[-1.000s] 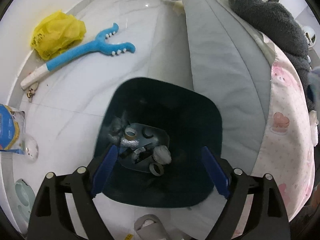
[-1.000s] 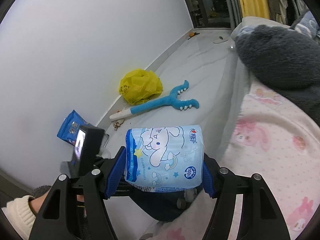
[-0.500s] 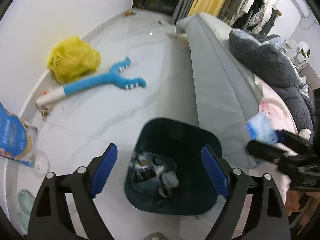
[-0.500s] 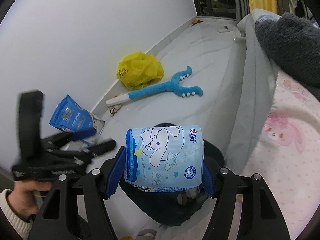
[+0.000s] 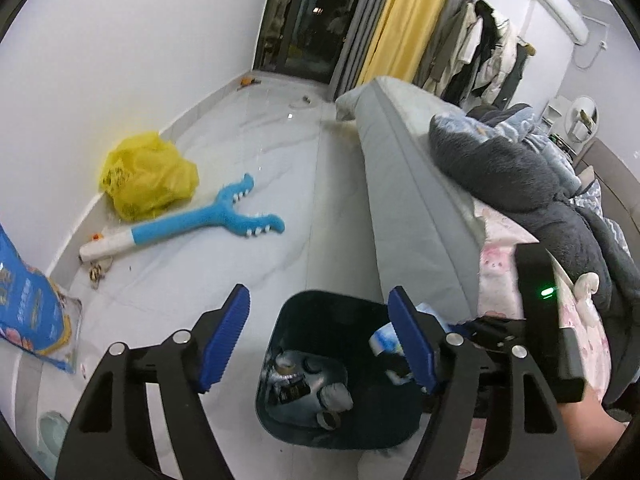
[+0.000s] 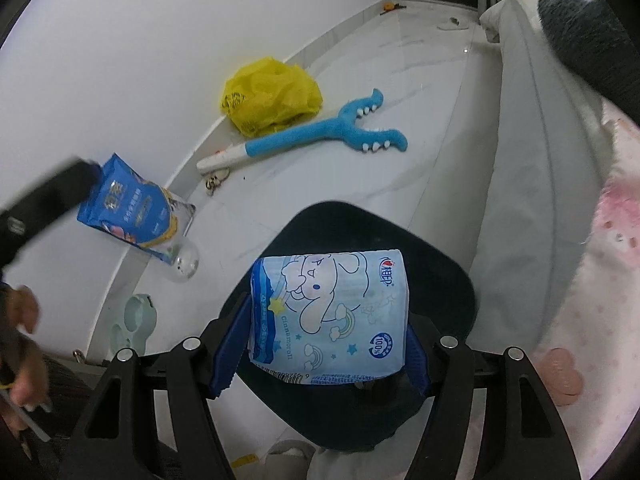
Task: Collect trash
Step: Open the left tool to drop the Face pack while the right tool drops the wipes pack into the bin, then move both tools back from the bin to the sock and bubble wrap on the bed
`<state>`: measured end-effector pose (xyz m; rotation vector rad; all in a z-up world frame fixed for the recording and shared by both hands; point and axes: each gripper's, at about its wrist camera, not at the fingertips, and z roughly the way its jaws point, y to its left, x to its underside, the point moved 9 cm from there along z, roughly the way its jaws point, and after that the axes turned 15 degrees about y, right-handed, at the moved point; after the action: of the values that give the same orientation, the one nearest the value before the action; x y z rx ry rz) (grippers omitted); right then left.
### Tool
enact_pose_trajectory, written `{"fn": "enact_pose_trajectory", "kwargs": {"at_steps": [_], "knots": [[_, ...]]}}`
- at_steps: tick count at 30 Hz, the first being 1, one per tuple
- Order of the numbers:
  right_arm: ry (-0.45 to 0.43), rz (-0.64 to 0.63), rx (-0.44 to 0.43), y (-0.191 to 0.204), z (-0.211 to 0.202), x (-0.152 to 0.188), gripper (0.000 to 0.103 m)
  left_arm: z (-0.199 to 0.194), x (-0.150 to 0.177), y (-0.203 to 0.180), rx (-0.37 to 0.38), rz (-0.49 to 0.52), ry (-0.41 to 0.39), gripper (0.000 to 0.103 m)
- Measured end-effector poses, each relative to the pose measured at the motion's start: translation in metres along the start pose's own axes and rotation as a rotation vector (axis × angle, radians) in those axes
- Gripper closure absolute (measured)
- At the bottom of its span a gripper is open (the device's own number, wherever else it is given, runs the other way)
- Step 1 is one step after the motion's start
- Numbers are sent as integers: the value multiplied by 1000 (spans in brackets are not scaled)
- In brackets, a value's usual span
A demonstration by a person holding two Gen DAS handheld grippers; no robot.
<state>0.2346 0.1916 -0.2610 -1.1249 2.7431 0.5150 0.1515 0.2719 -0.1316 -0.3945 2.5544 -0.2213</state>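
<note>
- A light-blue tissue pack (image 6: 328,312) (printed with a cartoon dog) is clamped between the blue pads of the right gripper (image 6: 320,344), directly above the mouth of the dark bin (image 6: 440,280).
- Cans and crumpled scraps are seen at the bottom of the bin (image 5: 320,364), which stands on the white floor (image 5: 280,152) just beside the grey bed edge (image 5: 420,200).
- The left gripper (image 5: 320,340) is held spread wide, nothing between its pads, over the bin.
- Near the wall, a yellow bag (image 6: 272,96), a blue plush toy (image 6: 320,136) and a blue snack packet (image 6: 132,208) are left lying.

We see tissue pack (image 6: 326,312) hiding bin (image 6: 440,264) contents; left gripper body blurred, cut off at frame edge.
</note>
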Motion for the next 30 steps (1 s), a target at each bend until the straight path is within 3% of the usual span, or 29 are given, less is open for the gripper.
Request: {"fn": "enact_pose_trajectory", "kwargs": {"at_steps": [8,11,13,16,30], "knots": [[63,3,31,2,21,6,34,-21,-9,-16,36,27,-69,32],[68,7,38,2,23,8,27,-30,-14,-22,52,23,-95,32],[59,14,25,3,23,8,17,-37,-18,-24,62,19,-115,32],[33,14,6,5,15,8,13,-47,-23,-28,67,23,-145,32],[-99,3,13,2,-42,10,12,-63,-30,-71,98,92,-192,32]]}}
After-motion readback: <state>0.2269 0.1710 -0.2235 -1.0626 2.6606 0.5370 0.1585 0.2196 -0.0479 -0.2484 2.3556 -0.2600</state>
